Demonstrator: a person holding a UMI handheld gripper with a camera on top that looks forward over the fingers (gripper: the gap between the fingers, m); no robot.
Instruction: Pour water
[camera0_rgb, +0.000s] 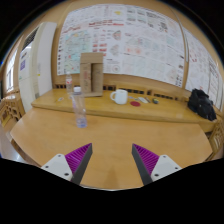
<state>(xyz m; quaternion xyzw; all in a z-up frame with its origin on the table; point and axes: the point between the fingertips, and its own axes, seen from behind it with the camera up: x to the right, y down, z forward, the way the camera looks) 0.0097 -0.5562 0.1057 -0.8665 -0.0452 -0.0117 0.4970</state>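
A clear plastic water bottle stands upright on the wooden table, beyond my fingers and to the left. A white cup lies on the long wooden bench behind the table. My gripper is open and empty, its purple pads spread wide over the bare tabletop, well short of the bottle.
A wooden box stands on the bench against the wall. A black bag sits at the bench's right end. Small items lie by the cup. Posters cover the wall. Wooden chairs stand at the left.
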